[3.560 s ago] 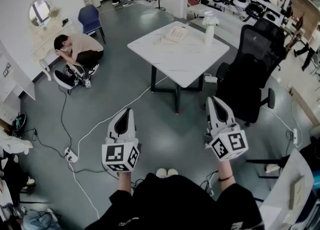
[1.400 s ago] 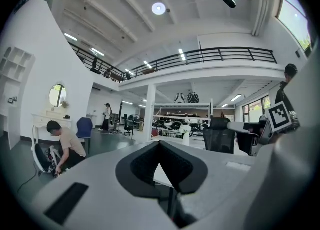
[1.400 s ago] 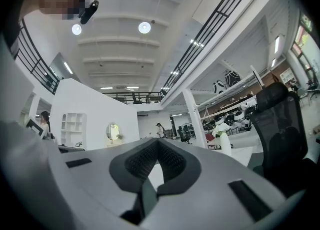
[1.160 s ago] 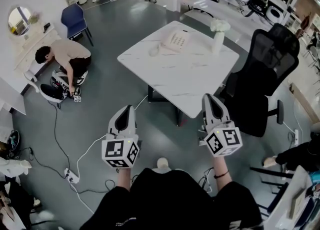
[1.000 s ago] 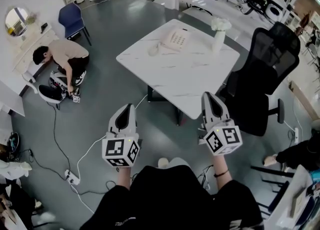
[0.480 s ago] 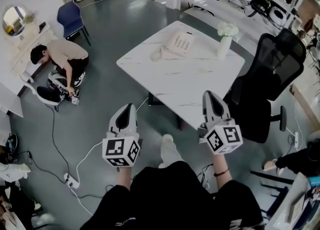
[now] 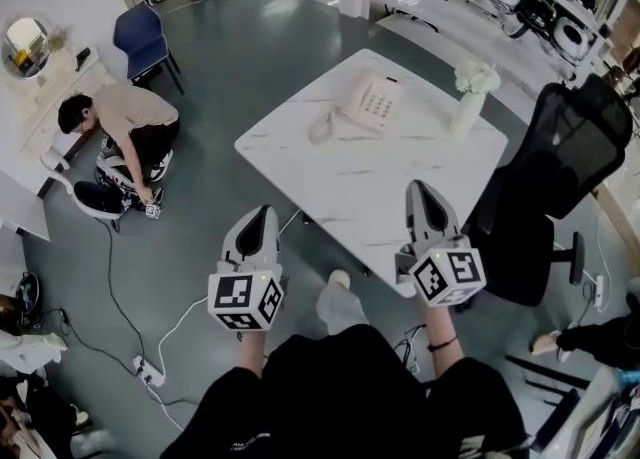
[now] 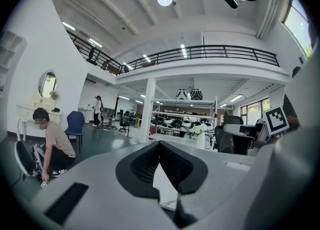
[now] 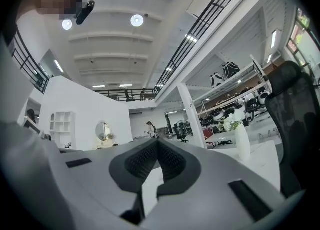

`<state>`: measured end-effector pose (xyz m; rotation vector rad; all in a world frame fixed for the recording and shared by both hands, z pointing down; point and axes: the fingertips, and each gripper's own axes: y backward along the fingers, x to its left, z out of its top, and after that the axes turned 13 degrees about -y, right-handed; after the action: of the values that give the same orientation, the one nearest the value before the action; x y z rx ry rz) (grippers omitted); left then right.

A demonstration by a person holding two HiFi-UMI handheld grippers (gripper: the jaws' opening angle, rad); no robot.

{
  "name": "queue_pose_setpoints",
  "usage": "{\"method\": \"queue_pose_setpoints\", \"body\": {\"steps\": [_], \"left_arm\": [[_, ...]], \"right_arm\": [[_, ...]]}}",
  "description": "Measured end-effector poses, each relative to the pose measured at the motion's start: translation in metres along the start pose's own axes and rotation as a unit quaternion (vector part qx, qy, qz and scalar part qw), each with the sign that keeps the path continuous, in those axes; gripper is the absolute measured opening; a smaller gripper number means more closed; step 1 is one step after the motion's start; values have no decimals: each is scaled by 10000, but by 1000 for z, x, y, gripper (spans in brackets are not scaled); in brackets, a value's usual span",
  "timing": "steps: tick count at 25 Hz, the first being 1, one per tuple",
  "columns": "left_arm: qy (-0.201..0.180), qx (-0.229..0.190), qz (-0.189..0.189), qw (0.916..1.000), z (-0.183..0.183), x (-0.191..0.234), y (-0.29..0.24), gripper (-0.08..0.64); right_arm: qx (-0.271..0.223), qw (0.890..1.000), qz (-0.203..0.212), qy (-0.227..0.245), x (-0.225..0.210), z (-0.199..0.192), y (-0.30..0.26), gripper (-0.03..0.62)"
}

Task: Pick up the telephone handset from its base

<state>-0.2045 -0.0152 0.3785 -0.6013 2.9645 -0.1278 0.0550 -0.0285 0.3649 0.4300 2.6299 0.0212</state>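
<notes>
A cream telephone (image 7: pixel 372 104) stands on the far part of the white marble table (image 7: pixel 370 187), with its handset (image 7: pixel 353 99) resting on the base and a coiled cord (image 7: pixel 322 127) lying to its left. Both grippers are held level in front of me, well short of the phone. My left gripper (image 7: pixel 263 211) hangs over the floor just off the table's near left edge, jaws shut and empty (image 8: pixel 160 144). My right gripper (image 7: pixel 418 188) hovers over the table's near corner, jaws together with nothing between them (image 9: pixel 158 140).
A white vase of flowers (image 7: pixel 467 97) stands to the right of the phone. A black office chair (image 7: pixel 560 177) is at the table's right side. A person (image 7: pixel 110 122) crouches on the floor at left, near a blue chair (image 7: pixel 140 39). Cables and a power strip (image 7: pixel 150 372) lie on the floor.
The table and phone have come nearer and lower in the head view as I walk towards them. Both grippers have kept their pose and stayed shut.
</notes>
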Motion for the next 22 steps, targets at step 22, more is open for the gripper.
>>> {"method": "queue_pose_setpoints", "body": {"steps": [22], "left_arm": [[-60,325,-755,9966,3,28,-196,-2]], "right_arm": [[-51,9978,-645,-119,-88,15,-144,-8]]}}
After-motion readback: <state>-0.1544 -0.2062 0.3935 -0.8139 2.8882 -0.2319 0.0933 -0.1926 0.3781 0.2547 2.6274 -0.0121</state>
